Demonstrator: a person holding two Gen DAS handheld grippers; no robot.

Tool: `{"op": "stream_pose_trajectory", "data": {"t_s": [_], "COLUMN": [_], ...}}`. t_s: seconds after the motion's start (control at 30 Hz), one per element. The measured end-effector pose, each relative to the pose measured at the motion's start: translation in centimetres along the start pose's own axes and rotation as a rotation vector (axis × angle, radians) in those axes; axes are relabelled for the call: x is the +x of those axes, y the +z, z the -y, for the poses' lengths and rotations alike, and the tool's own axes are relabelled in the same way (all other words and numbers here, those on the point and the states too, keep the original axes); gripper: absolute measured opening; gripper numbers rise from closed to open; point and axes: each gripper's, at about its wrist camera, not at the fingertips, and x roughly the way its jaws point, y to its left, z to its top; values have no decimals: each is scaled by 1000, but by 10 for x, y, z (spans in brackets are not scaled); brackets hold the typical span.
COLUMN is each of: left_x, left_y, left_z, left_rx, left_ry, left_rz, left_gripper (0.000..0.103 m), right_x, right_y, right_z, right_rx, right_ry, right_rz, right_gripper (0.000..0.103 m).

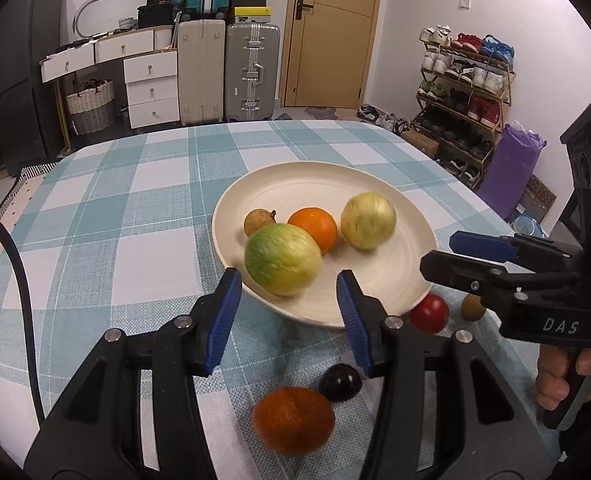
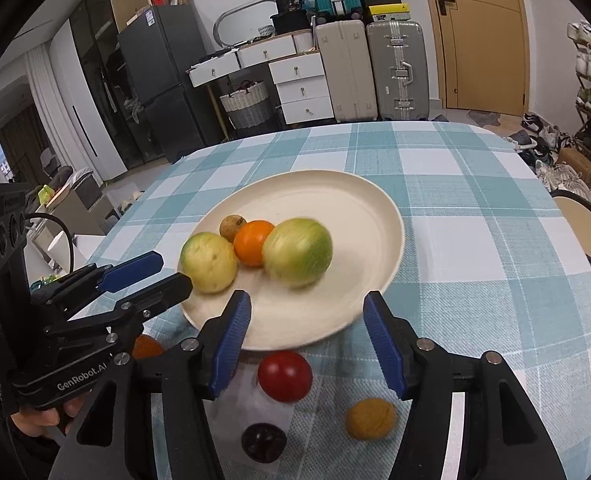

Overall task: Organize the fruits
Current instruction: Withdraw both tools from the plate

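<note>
Both the left gripper (image 1: 289, 322) and right gripper (image 2: 307, 344) are held wide apart, gripping nothing; four fruits are seen on the cream plate (image 2: 335, 200).

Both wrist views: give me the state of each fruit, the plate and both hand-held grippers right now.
plate: upright on the table, holding four fruits
two green-yellow fruits: on plate
orange: on plate
small brown fruit: on plate
red fruit: on tablecloth, off plate
dark fruit: off plate
second orange: off plate
tan fruit: off plate
left hand-held gripper: open, empty
right hand-held gripper: open, empty
</note>
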Motion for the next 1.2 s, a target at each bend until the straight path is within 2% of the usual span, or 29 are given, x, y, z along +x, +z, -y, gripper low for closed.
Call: {"op": "stream_pose_trajectory", "data": {"t_s": [0.07, 0.13, 0.17, 0.23, 0.3, 0.37, 0.53, 0.73, 1.2], "left_x": [-7, -16, -21, -31, -41, -48, -70, -87, -70], "left_y": [-2, -4, -6, -9, -13, -18, -27, -41, -55], "left_z": [-2, -4, -5, -6, -7, -8, -10, -12, -5], "left_rx": [-7, -18, -25, -36, -31, -26, -21, -29, -21], "left_ry": [6, 8, 9, 32, 52, 74, 99, 89, 57], "left_rz": [11, 24, 25, 37, 43, 35, 43, 39, -37], "left_gripper": [65, 74, 84, 89, 91, 102, 102, 102, 102], "right_x": [-7, -16, -21, -29, -35, -42, -54, -57, -49], "right_y": [-3, -7, -10, -15, -19, -22, -32, -45, -53], "right_z": [1, 4, 5, 7, 9, 11, 11, 3, -2], "right_rx": [-3, -4, -1, 8, 15, 17, 22, -6, -30], "right_ry": [-3, -7, -8, -10, -17, -23, -36, -30, -8], "right_rz": [10, 24, 31, 49, 52, 58, 52, 23, -24], "right_gripper": [74, 83, 89, 93, 102, 102, 103, 103, 103]}}
